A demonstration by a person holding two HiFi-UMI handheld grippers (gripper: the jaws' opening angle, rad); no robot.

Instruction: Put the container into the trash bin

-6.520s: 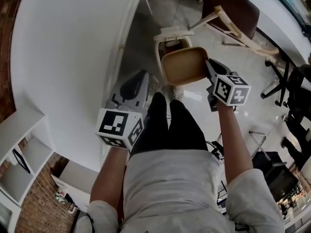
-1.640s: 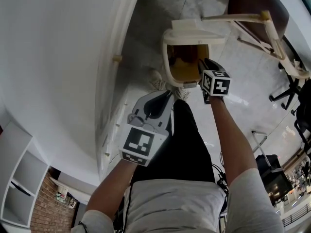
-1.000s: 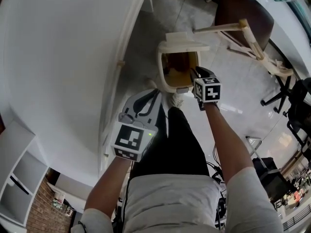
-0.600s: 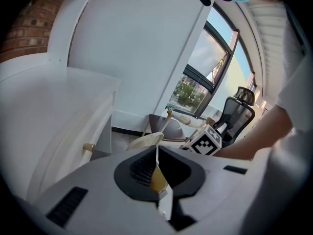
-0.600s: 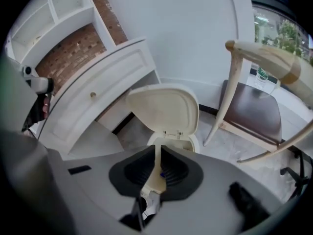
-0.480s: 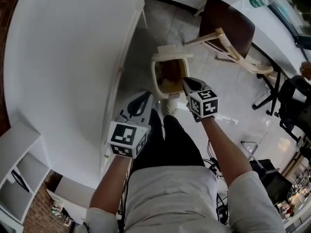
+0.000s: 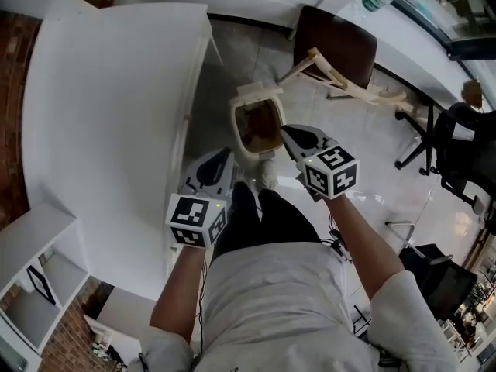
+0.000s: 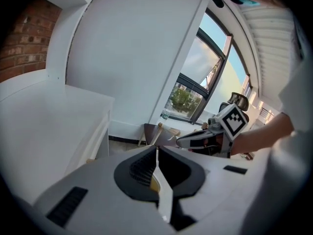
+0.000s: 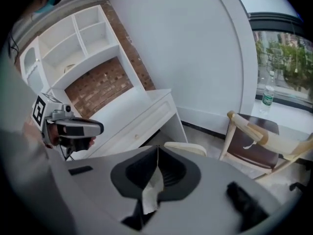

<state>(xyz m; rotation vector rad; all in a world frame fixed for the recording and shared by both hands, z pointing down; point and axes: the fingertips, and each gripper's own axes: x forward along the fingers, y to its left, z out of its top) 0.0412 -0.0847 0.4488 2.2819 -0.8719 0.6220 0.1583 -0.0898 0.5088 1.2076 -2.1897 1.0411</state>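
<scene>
The cream trash bin stands on the floor by the desk with its lid up. The tan container lies inside it. My right gripper hovers just right of the bin's rim, jaws shut with nothing between them. In the right gripper view the bin's cream rim shows just beyond the right gripper. My left gripper hangs near the bin's front left, also shut and holding nothing. In the left gripper view its tips meet.
A white desk runs along the left, with white shelves on a brick wall. A dark-seated wooden chair stands behind the bin and an office chair at right. A bottle sits on the sill.
My right gripper lowered the container into the bin, let it go and drew back toward me. The head view has risen, so the bin looks smaller.
</scene>
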